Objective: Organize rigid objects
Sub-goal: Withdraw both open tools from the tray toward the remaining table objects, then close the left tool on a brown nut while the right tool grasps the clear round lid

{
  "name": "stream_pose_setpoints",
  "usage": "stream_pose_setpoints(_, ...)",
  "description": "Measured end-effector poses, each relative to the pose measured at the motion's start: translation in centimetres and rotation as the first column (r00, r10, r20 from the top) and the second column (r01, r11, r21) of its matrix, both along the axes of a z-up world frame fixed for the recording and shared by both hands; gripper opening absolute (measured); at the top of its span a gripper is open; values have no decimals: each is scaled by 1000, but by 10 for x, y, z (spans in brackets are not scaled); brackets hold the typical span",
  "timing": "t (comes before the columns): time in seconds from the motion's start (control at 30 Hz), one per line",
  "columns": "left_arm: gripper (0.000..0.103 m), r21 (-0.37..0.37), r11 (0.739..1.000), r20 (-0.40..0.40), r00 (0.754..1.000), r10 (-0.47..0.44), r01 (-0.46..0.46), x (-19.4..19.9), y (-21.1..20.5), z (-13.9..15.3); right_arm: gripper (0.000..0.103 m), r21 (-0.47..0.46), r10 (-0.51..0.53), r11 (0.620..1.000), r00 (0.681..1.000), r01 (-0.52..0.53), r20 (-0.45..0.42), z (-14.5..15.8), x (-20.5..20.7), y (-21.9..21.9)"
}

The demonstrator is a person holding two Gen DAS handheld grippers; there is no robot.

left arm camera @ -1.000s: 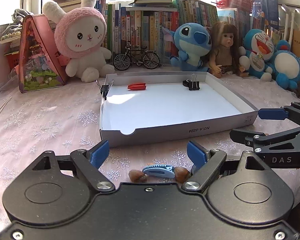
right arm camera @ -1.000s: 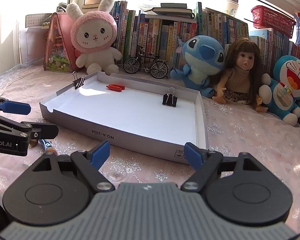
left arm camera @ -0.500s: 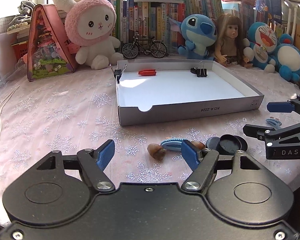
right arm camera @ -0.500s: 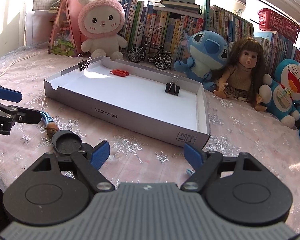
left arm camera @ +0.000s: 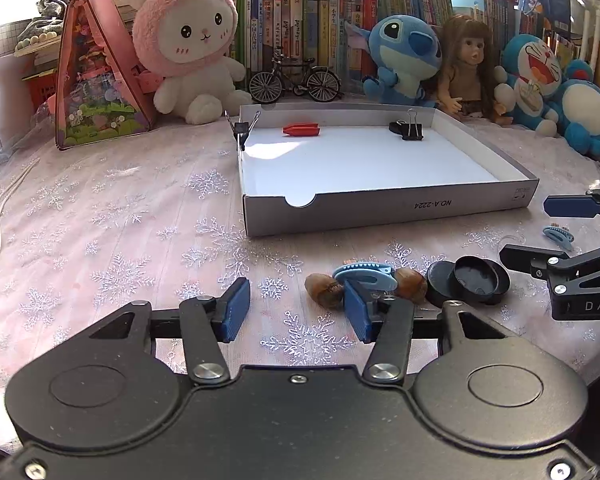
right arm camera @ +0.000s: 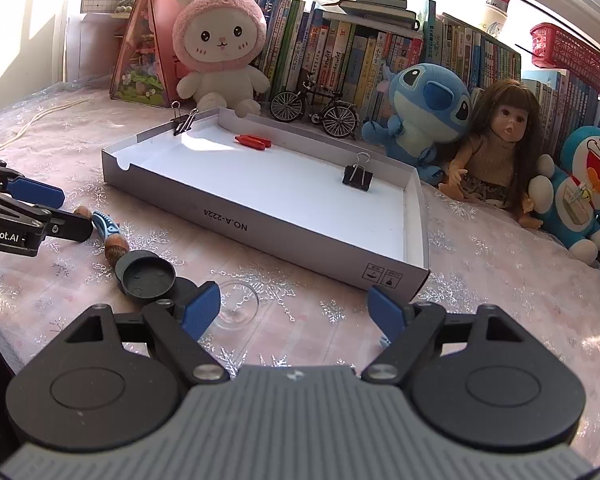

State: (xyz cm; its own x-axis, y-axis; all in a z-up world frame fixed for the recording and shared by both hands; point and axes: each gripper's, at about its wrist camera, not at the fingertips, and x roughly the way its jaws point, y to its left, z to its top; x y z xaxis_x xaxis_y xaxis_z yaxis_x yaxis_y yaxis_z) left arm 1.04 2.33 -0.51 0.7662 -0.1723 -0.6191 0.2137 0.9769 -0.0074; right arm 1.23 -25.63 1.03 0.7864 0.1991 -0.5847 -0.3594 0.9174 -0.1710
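A white cardboard tray (left arm camera: 380,208) (right arm camera: 260,236) lies on the pink snowflake tablecloth. It holds a red clip (left arm camera: 301,129) (right arm camera: 254,141) and a black binder clip (left arm camera: 408,128) (right arm camera: 357,178); another binder clip (left arm camera: 242,128) (right arm camera: 183,120) grips its far left corner. In front of the tray lie a blue shark hair clip (left arm camera: 366,275) (right arm camera: 105,224), two brown acorns (left arm camera: 324,290), black round lids (left arm camera: 470,280) (right arm camera: 146,278) and a small blue clip (left arm camera: 558,236). My left gripper (left arm camera: 298,310) is open and empty just before the acorns. My right gripper (right arm camera: 294,310) is open and empty above a clear suction cup (right arm camera: 236,304).
Plush toys, a doll (right arm camera: 496,152), a model bicycle (left arm camera: 294,80) and books line the back edge. A pink triangular box (left arm camera: 96,80) stands at the back left. A white cord (left arm camera: 0,216) lies at the far left.
Both grippers have pulled back and risen from the tray's front edge. The clip, acorns and lids have come into fuller view ahead of them. Both stay open.
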Motion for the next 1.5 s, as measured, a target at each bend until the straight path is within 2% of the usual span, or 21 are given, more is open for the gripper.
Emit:
stream_pose_setpoints(0.17, 44, -12, 1000, -2, 1000, -3, 3, 4, -1, 0, 87, -14, 28, 1000, 1000, -28, 2, 1, -4, 1)
stream_pose_setpoints(0.37, 38, 14, 1000, 15, 1000, -4, 4, 6, -6, -2, 77, -28, 45, 999, 999, -46, -9, -3, -5, 2)
stream_pose_setpoints(0.53, 33, 16, 1000, 19, 1000, -6, 6, 7, -7, -2, 77, -31, 77, 997, 997, -77, -6, -2, -11, 3)
stream_pose_setpoints(0.83, 31, 7, 1000, 17, 1000, 1, -1, 7, -6, -2, 77, -48, 128, 991, 992, -128, -2, -1, -26, 7)
stream_pose_setpoints(0.97, 30, 2, 1000, 16, 1000, 5, -5, 6, -6, -2, 76, -23, 106, 994, 994, -106, -14, -4, -25, 8)
stream_pose_setpoints(1.1, 29, -4, 1000, 14, 1000, 8, -8, 5, -5, -1, 72, 57, 35, 998, 998, -32, -44, -5, -22, 4)
stream_pose_setpoints(1.23, 27, -5, 1000, 13, 1000, 6, -5, 5, -6, -1, 68, 80, -11, 997, 1000, 14, -29, -6, -27, 5)
stream_pose_setpoints(1.5, 24, -8, 1000, 12, 1000, 5, -4, 4, -7, -1, 51, 116, -32, 993, 998, 39, -56, -7, -27, 9)
